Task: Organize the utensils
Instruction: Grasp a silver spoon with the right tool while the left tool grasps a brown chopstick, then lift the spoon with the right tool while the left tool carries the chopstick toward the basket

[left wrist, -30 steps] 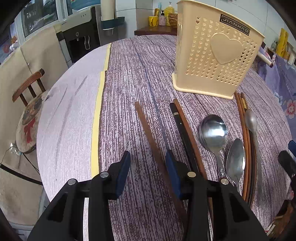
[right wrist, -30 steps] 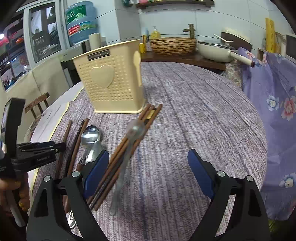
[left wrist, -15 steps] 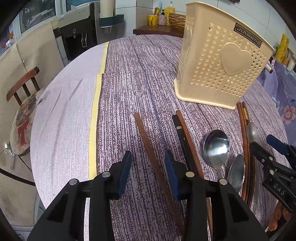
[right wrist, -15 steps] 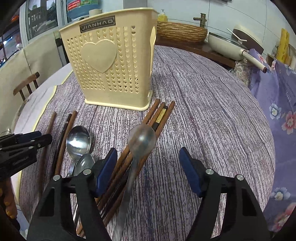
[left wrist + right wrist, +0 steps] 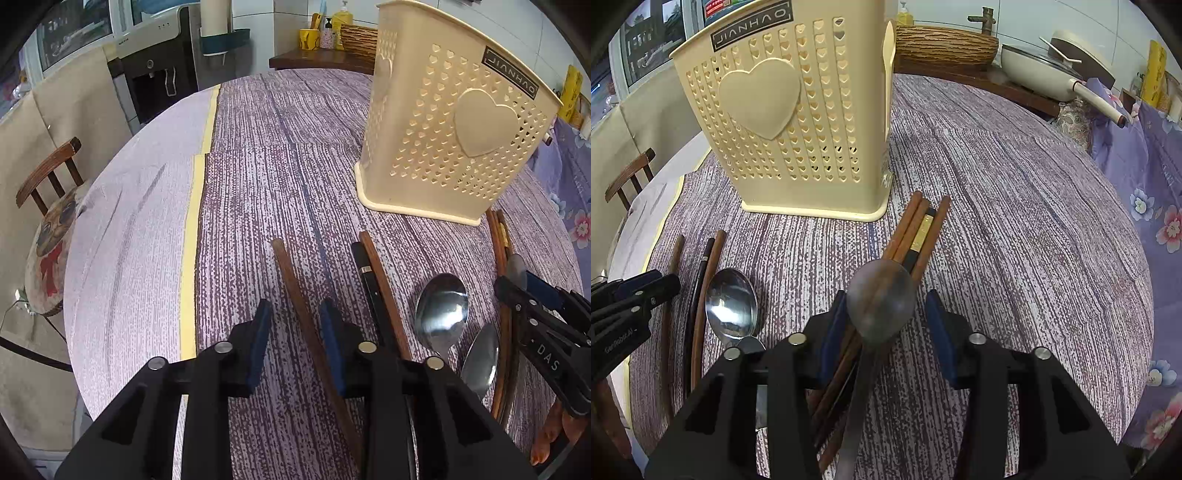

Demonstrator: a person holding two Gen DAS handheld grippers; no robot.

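Observation:
A cream perforated utensil holder (image 5: 454, 133) stands on the purple tablecloth; it also shows in the right wrist view (image 5: 798, 122). My left gripper (image 5: 295, 334) is open and straddles a single brown chopstick (image 5: 291, 280) lying on the cloth. To its right lie a black and a brown chopstick (image 5: 373, 280) and two steel spoons (image 5: 439, 310). My right gripper (image 5: 886, 328) is open low over a bundle of chopsticks (image 5: 916, 229), with a dull grey spoon (image 5: 881, 306) between its jaws. I cannot tell whether the pads touch it.
The round table's edge (image 5: 77, 258) curves at the left, with a wooden chair (image 5: 48, 206) beyond. A counter with a wicker basket (image 5: 945, 44) and a pan (image 5: 1038, 70) is behind. Floral cloth (image 5: 1156, 206) hangs at right.
Both grippers moved forward and lower toward the utensils. The right gripper's jaws narrowed around the grey spoon. The left gripper now straddles the single chopstick.

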